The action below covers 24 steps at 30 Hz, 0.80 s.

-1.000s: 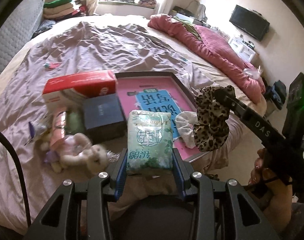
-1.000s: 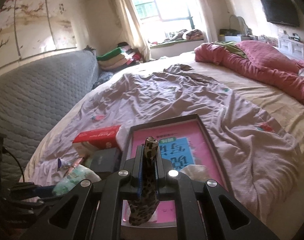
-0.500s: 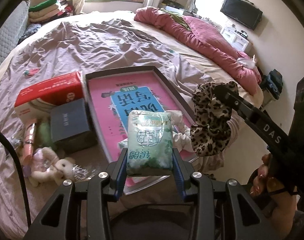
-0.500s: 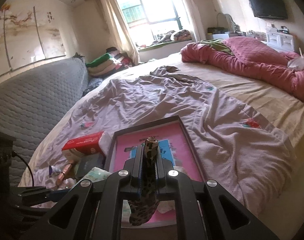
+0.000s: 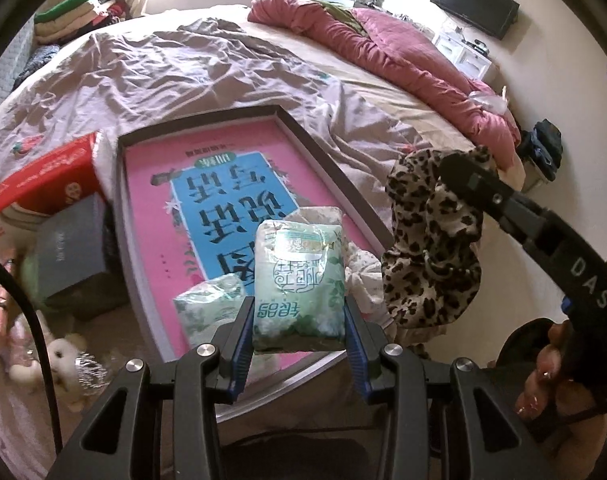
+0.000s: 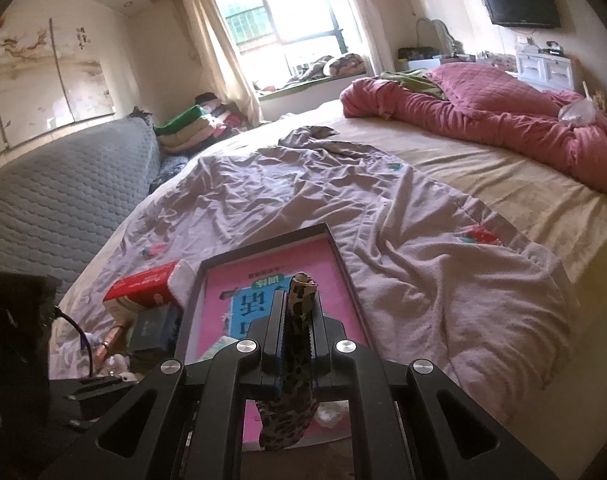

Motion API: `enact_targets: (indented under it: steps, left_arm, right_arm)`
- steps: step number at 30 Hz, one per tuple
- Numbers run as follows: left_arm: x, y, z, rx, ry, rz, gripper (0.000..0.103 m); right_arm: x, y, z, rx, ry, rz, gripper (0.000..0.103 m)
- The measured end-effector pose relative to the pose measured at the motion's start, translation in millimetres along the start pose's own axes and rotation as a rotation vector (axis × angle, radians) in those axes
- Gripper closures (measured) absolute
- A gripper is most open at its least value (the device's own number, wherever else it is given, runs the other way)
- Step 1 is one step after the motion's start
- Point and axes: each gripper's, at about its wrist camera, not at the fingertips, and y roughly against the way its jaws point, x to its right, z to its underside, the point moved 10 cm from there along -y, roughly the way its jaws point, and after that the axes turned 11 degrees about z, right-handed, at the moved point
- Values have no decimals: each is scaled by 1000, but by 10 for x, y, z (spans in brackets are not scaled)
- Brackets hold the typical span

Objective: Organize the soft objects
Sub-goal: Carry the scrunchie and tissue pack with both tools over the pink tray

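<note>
A bed [image 5: 231,72] is being covered by a wrinkled sheet across the upper frame, and a pink tray [image 5: 151,184] is lying at centre. A leopard scrunchie [image 5: 431,240] is being gripped at right by the clenched right gripper [image 6: 297,320], hanging over the tray's right edge. A green tissue pack [image 5: 299,284] is being clamped at lower centre by the left gripper [image 5: 299,332], above the tray's near end.

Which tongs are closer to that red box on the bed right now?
Left. The left tongs, gripping a green packet, are nearer the red box; the right tongs, holding the leopard scrunchie, hang past the tray's far side.
</note>
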Motion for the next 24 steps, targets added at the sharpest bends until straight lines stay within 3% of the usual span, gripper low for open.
enact_targets:
  steps: [12,19,24]
  left_arm:
    - [-146,-297,64,-54,-9,-27,62]
    - [-289,-299,49,-45,9,-49,62]
    - [-339,-309,67,-43,8,-59,62]
  right_arm:
    - [-89,-190,6,-16,16,-21,94]
    - [-240,-323,33,-38,-17,-106,94]
    - [-145,-611,270,-130,-16,-48,94]
